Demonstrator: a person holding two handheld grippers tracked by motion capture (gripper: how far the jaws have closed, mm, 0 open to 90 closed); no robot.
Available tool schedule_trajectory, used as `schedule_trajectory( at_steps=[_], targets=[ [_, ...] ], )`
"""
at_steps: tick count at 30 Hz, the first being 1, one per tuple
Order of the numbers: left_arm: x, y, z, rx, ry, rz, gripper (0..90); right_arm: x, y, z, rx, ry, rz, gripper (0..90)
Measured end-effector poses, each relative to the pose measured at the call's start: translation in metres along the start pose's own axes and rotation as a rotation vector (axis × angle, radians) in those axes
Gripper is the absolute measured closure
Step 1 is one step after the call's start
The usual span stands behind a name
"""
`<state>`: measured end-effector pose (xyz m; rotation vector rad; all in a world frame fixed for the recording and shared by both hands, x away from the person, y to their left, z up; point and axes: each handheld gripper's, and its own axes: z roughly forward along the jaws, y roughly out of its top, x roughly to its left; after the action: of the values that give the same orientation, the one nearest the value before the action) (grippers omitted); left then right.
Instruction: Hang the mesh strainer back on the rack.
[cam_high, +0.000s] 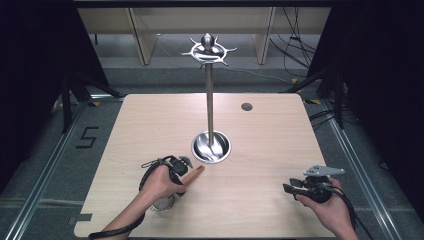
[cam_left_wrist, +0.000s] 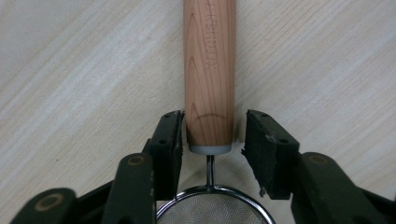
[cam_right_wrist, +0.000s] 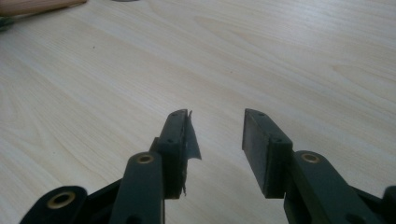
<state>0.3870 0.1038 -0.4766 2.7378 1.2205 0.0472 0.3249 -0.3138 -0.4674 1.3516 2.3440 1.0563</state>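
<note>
Pale wood fills the scene: a table (cam_high: 270, 150) with rounded corners, grey floor around it and dark curtains at both sides. Near the middle stands a metal stand (cam_high: 210, 100), its tall pole rising from a shiny round base to a ring of hooks at the top. A small dark disc (cam_high: 246, 106) sits in the tabletop toward the far right. Wide bare wood lies to the right of the base and across the far half; plenty of open surface there.

Down at the near left, the left gripper (cam_left_wrist: 212, 135) sits over a strainer (cam_left_wrist: 210, 70) lying flat on the table. Its wooden handle runs between the jaws, which stand apart around it; the left pad looks to be touching the wood, the right pad shows a slim gap. The mesh bowl with its metal rim peeks in just below. Letters are pressed into the handle, reading something like "KITCHEN", the rest too faint to tell.

Near the right front edge, the right gripper (cam_right_wrist: 215, 135) is released, jaws spread over bare wood, holding nothing.
</note>
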Motion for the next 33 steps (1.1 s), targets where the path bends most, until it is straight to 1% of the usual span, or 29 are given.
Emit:
schedule_trajectory(
  at_steps=[1,2,3,4,5,6,7,8,9,10,11,12,13,14,15,16,17,18,19,20,23,24,26,27,28,30,31,32,33],
  targets=[
    [-0.001,0.000,0.001,0.002,0.014,0.012,57.1,0.000,0.000,0.000,0.003,-0.003,0.001,61.6],
    [-0.003,0.001,0.001,0.011,0.021,0.014,57.2,0.001,0.000,0.000,0.008,0.001,0.013,61.7],
    [-0.001,0.002,0.002,0.010,0.037,0.063,57.8,0.001,0.000,0.000,0.013,0.003,0.013,61.6],
    [-0.002,0.002,0.003,0.009,0.036,0.063,58.6,0.001,0.000,0.000,0.014,0.002,0.011,61.6],
    [-0.004,0.002,0.002,0.018,0.025,0.041,59.6,0.001,0.000,0.000,0.015,0.002,0.015,61.6],
    [-0.003,0.003,0.002,0.017,0.032,0.062,60.3,0.001,0.000,0.000,0.012,0.002,0.011,61.6],
    [-0.004,0.002,0.002,0.015,0.019,0.027,61.7,0.001,-0.001,0.000,0.011,0.001,0.007,61.6],
    [-0.004,0.002,0.002,0.015,0.020,0.028,63.9,0.002,-0.001,-0.001,0.014,0.001,0.016,61.6],
    [-0.003,0.002,0.002,0.013,0.018,0.031,66.8,0.001,-0.001,-0.001,0.010,0.002,0.007,61.5],
    [-0.003,0.002,0.002,0.012,0.017,0.034,67.6,0.002,-0.001,0.000,0.008,0.005,0.033,61.5],
    [-0.003,0.002,0.002,0.002,0.014,0.031,68.0,-0.002,-0.001,0.000,-0.003,0.001,-0.011,61.5],
    [-0.002,0.002,0.002,0.002,0.008,0.027,68.2,-0.001,0.000,-0.001,0.005,-0.006,-0.002,61.5],
    [-0.002,0.002,0.002,-0.004,0.001,0.024,68.4,0.000,-0.001,-0.001,0.002,0.001,0.028,61.5],
    [-0.002,0.002,0.002,0.005,-0.003,0.032,68.6,-0.001,-0.001,-0.001,-0.003,0.002,0.011,61.5],
    [-0.003,0.002,0.002,0.000,-0.006,0.026,68.7,-0.001,-0.001,-0.001,-0.004,0.003,0.011,61.5],
    [-0.003,0.002,0.002,-0.003,-0.005,0.027,68.7,0.000,-0.001,-0.001,0.002,0.002,0.034,61.4],
    [-0.004,0.002,0.001,-0.010,-0.007,0.024,68.7,-0.001,-0.001,-0.001,-0.002,0.003,0.024,61.5],
    [-0.002,0.003,-0.001,-0.013,0.007,0.066,68.8,-0.001,-0.001,-0.001,-0.004,0.005,0.017,61.5],
    [-0.002,0.003,-0.002,-0.023,0.006,0.063,68.7,-0.003,-0.001,-0.001,-0.008,-0.009,-0.013,61.4],
    [-0.003,0.003,-0.003,-0.028,0.007,0.069,68.8,-0.001,-0.001,-0.001,-0.001,0.002,0.017,61.3],
    [-0.004,0.001,-0.005,-0.064,-0.001,0.076,68.8,0.001,-0.001,0.000,0.010,0.011,0.042,61.2],
    [-0.005,0.002,-0.006,-0.061,-0.004,0.083,68.8,0.001,-0.001,0.000,0.007,0.011,0.039,61.2],
    [-0.006,0.002,-0.008,-0.078,-0.005,0.088,68.8,0.000,-0.001,0.000,-0.003,0.009,0.022,61.1],
    [-0.006,0.002,-0.009,-0.093,-0.010,0.084,68.8,-0.001,-0.001,0.000,-0.004,0.008,0.020,61.1],
    [-0.007,0.003,-0.011,-0.100,-0.007,0.092,68.8,-0.001,-0.001,0.000,-0.004,0.009,0.019,61.1],
    [-0.008,0.003,-0.014,-0.117,-0.008,0.096,68.9,-0.001,-0.001,0.000,-0.004,0.008,0.021,61.1],
    [-0.008,0.003,-0.015,-0.133,-0.009,0.094,68.9,-0.001,-0.001,0.000,-0.003,0.011,0.024,61.1],
    [-0.008,0.003,-0.016,-0.139,-0.018,0.092,68.9,-0.002,-0.001,0.000,-0.006,0.007,0.020,61.0],
    [-0.007,0.003,-0.017,-0.154,-0.015,0.100,68.9,-0.002,-0.001,0.000,-0.005,0.007,0.019,61.0]
  ],
)
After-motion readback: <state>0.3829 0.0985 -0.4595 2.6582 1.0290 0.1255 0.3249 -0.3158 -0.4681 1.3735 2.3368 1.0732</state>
